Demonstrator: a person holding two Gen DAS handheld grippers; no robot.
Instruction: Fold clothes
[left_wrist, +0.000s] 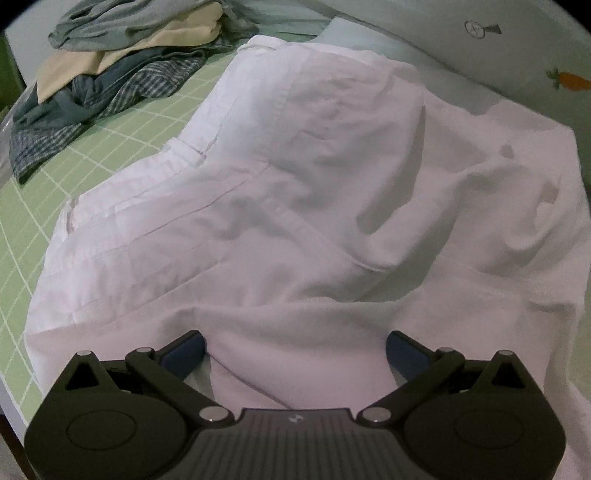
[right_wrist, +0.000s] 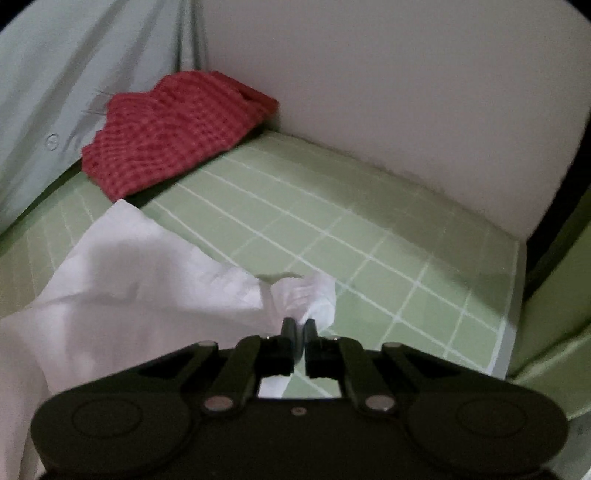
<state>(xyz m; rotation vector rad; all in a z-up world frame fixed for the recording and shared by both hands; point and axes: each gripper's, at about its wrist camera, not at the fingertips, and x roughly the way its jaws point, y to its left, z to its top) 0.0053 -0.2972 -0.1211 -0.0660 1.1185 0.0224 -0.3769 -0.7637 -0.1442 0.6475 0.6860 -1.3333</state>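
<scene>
The right gripper (right_wrist: 300, 326) pinches the crumpled white cotton garment's (left_wrist: 295, 192) corner; the left gripper (left_wrist: 295, 349) gapes unladen (next, probably, spreading it flat).

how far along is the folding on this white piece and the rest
Done: nothing looks folded. In hand: the right gripper is shut on an edge of the white garment, which is rumpled on the green mat; the left gripper is open. Left: the clothes pile and red cloth.

We list one white garment (left_wrist: 295, 192): plain woven cloth with stitched seams, rumpled and spread wide over the green grid mat (left_wrist: 110, 140). One corner of it (right_wrist: 314, 295) is lifted and bunched above the mat.
</scene>
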